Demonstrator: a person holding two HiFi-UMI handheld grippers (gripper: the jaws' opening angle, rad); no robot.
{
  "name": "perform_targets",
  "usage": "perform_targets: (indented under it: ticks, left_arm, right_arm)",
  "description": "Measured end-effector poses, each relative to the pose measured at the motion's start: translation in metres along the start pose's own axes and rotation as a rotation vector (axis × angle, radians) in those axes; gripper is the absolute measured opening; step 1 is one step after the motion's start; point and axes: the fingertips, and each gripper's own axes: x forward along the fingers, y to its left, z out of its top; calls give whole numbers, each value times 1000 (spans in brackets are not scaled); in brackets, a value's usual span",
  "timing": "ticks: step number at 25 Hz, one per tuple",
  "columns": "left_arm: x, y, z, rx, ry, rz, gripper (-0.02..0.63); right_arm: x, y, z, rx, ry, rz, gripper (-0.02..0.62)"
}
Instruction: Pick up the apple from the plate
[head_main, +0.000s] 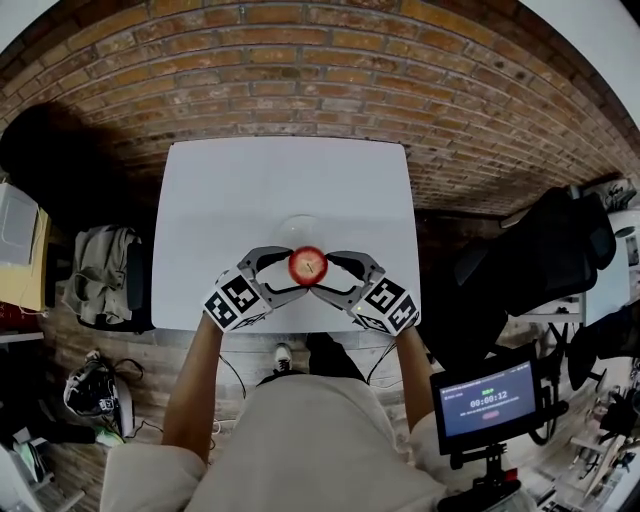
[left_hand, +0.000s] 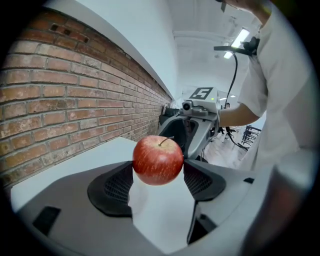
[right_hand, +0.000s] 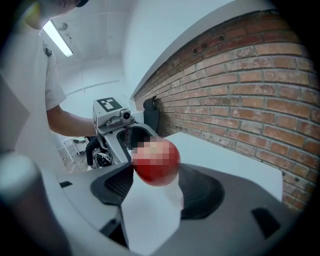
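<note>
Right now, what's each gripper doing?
Left gripper: closed on the apple.
Right gripper: closed on the same apple, from the opposite side.

The head view looks steeply down over the desk (head_main: 285, 185) toward the brick wall (head_main: 300, 70), while close views on the left tongs (head_main: 292, 271) and right tongs (head_main: 327, 272) face each other, sharing the apple (head_main: 308, 265).

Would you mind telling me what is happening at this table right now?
A person holds a gripper in each hand over a white table. The left gripper and the right gripper both have their jaws closed against a red apple, one from each side, and it hangs clear of the tabletop. A clear plate lies just beyond it, seemingly empty.
</note>
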Motion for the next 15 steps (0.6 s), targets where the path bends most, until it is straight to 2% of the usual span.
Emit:
perform_targets:
  ticks: [7,15]
  left_arm:
    - [-15,-15,12,7,-35,2,315]
    - [-37,-31,38,60,-68,35,314]
  right_arm:
    - [-13,16,12,-4,-44,-6,272]
    - [-32,35,37,-13,-107,2,272]
